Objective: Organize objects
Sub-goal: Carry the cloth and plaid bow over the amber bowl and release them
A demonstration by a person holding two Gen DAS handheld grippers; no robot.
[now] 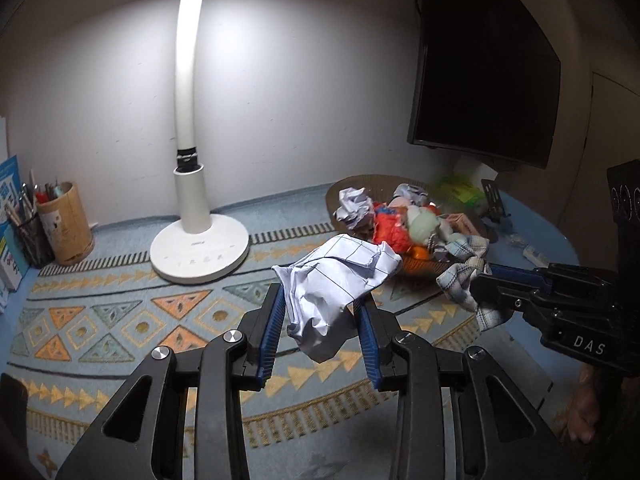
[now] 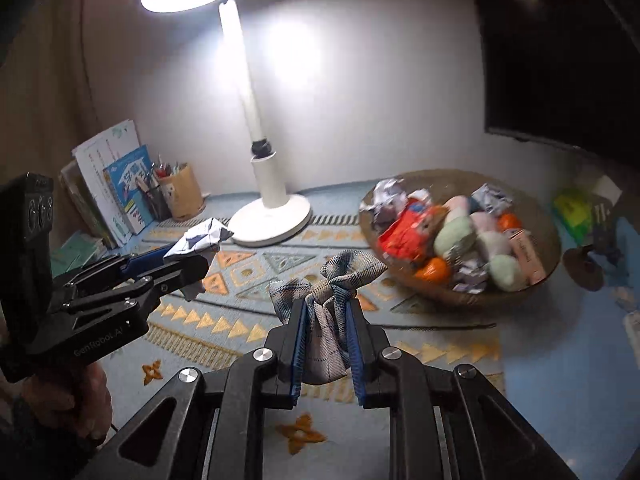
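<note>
Blue ribbed pads line both sets of jaws. At the bottom centre of the left wrist view, the left gripper (image 1: 320, 312) has its jaws closed on a crumpled sheet of white gridded paper (image 1: 336, 292), which bulges above and below the pads and hangs clear of the patterned mat (image 1: 120, 320). At the bottom centre of the right wrist view, the right gripper (image 2: 326, 340) pinches a bunched plaid cloth (image 2: 330, 308) between its jaws, the fabric fanning out above the fingertips. In that same view the left gripper shows at middle left, its paper wad raised over the mat.

Past the jaws, the blue-and-orange mat covers the tabletop (image 2: 560, 360). Beyond it, at right of centre in both views, a woven basket (image 2: 548, 240) holds crumpled paper balls (image 2: 384, 200), a red-orange packet (image 2: 404, 232), pale soft rounded items (image 2: 454, 234), small oranges (image 2: 432, 270) and a pink box (image 2: 526, 254). The plaid cloth appears just in front of the basket in the left view.

Further back stands a white desk lamp (image 1: 200, 248), lit, with its round base on the mat. At far left, a tan pencil holder (image 1: 72, 224) and books (image 2: 120, 184) sit against the wall. A dark monitor (image 1: 488, 60) fills the upper right.
</note>
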